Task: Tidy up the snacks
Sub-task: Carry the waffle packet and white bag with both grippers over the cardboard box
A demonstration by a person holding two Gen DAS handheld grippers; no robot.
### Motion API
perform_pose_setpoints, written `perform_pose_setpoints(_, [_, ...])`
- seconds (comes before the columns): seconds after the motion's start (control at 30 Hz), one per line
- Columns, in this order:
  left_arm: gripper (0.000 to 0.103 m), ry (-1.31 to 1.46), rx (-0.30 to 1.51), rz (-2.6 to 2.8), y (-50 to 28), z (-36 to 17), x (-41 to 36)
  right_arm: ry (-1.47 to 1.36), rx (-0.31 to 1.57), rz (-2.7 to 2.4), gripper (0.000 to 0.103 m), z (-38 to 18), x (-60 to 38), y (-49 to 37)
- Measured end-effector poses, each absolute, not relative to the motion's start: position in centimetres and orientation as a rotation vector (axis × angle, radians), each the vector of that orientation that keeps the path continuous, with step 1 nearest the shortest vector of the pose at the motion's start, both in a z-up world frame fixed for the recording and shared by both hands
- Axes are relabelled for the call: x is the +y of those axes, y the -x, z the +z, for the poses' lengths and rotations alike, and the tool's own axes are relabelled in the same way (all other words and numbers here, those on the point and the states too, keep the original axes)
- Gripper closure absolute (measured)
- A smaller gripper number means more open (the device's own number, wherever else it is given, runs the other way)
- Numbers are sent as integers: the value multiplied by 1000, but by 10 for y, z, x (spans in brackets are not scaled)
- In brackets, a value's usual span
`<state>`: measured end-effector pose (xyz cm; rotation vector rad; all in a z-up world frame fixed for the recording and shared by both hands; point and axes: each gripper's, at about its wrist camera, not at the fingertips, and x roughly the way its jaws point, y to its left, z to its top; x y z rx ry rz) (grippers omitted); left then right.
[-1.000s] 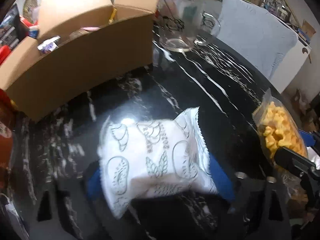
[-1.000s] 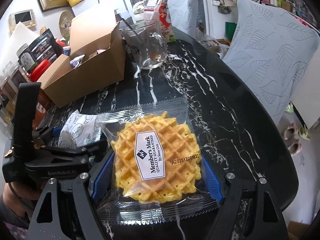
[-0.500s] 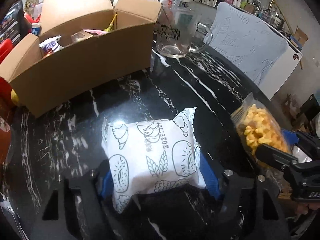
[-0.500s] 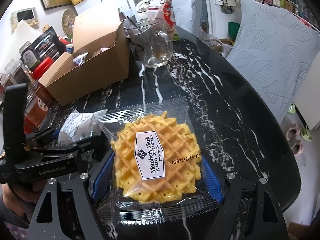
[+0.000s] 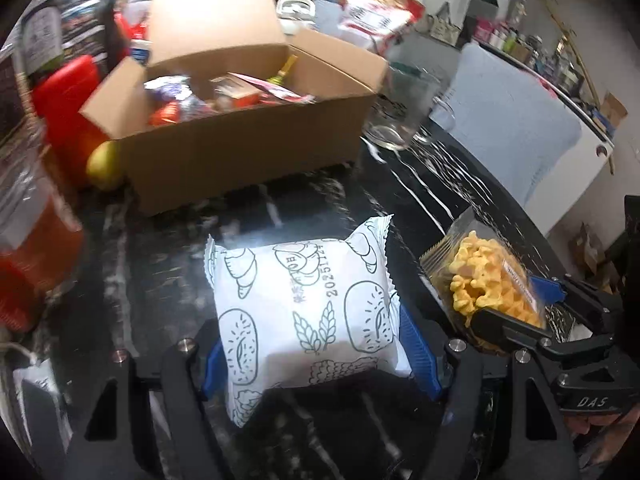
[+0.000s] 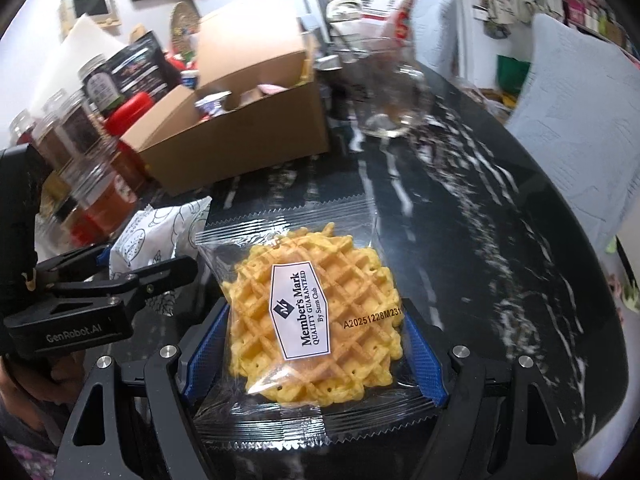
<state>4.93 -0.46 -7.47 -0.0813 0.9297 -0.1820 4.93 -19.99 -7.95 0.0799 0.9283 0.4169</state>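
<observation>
Left gripper (image 5: 316,344): blue pads pressed against both sides of a white bread packet (image 5: 308,304) printed with line drawings of loaves and wheat ears. Its jaws have just been closing, with the packet between them; it is now gripped and held off the worktop (image 5: 452,200), sealed edge pointing away from the camera.

Right gripper (image 6: 316,344): closed on a clear-wrapped waffle (image 6: 312,320), pads on the left and right edges of the wrapper. Label reads "Member's Mark, Quality Guaranteed" (a printed code sits beside it). The waffle lies flat between the fingers, above the worktop.

The two grippers are side by side. In the right wrist view the left gripper's black body and the bread packet appear just to the left of the waffle; in the left wrist view the waffle shows at the right edge, seen edge-on.

Ahead of both: an open cardboard box (image 5: 248,148) on the black, white-veined worktop, flaps up, already holding several small wrapped snacks (image 5: 192,100). A clear glass mug (image 5: 404,108) stands just right of the box, and a red-and-white snack bag (image 5: 376,12) stands behind it. Left of the box: a red container (image 5: 64,96), a yellow fruit (image 5: 104,164) touching the box's corner, and jars with red contents (image 6: 104,188). Pale blue padded chairs (image 6: 576,112) stand at the far edge of the worktop. Both views are motion-blurred towards the back.
</observation>
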Motion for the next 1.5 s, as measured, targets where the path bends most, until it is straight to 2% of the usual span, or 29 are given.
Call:
perform_pose_setpoints(0.43, [31,89,781,-63,-29,-21,52,-29,826,605,22,-42,-137,-47])
perform_pose_setpoints(0.8, [31,78,663,-46,-33,21,70,22,715,664,22,5,-112,-64])
perform_pose_setpoints(1.5, [31,38,525,-57,-127,67,85,62,570,650,22,60,-96,-148])
